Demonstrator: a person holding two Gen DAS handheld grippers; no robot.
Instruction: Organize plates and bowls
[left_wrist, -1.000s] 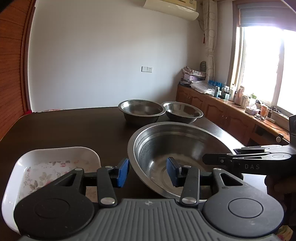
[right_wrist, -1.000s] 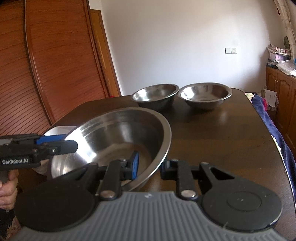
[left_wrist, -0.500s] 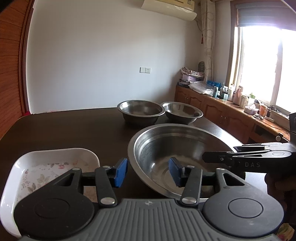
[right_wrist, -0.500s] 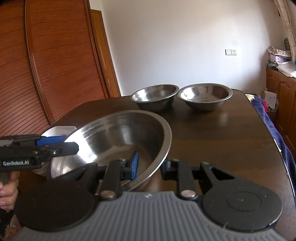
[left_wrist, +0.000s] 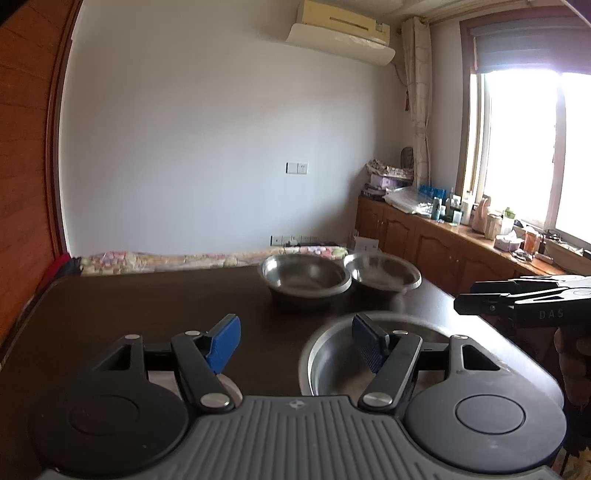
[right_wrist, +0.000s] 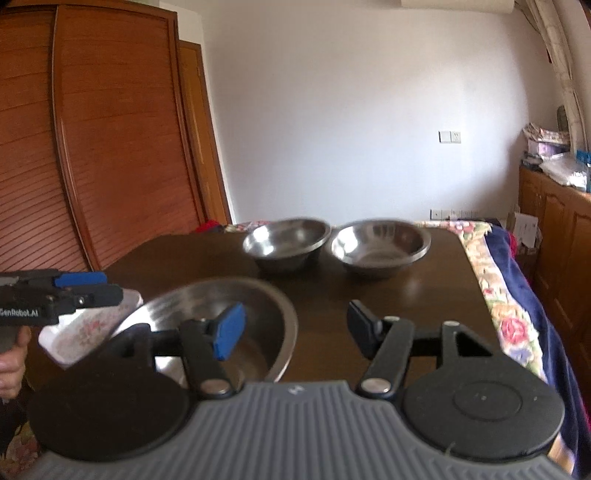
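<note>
Showing only from the right wrist: the floral white dish (right_wrist: 83, 332) beside the big steel bowl (right_wrist: 266, 314). Both grippers' fingers have just been spreading, released, gripping nothing. Lettering reads "GenRobot.AI" on the left gripper (right_wrist: 83, 286), "DAS" on the right gripper (left_wrist: 476, 299).

On the dark wooden table (right_wrist: 424, 295), the large round steel bowl (right_wrist: 258, 317) sits nearest the cameras, with the white rectangular flower-patterned ceramic dish (right_wrist: 88, 328) just beside it on its left. Two smaller round steel bowls stand side by side at the table's far end, the left one (right_wrist: 286, 240) close beside the right one (right_wrist: 380, 243), both well apart from the large bowl. Behind the table lies a bed with a flowered cover (right_wrist: 498, 280), and wooden cabinets (left_wrist: 424, 236) line the right wall
</note>
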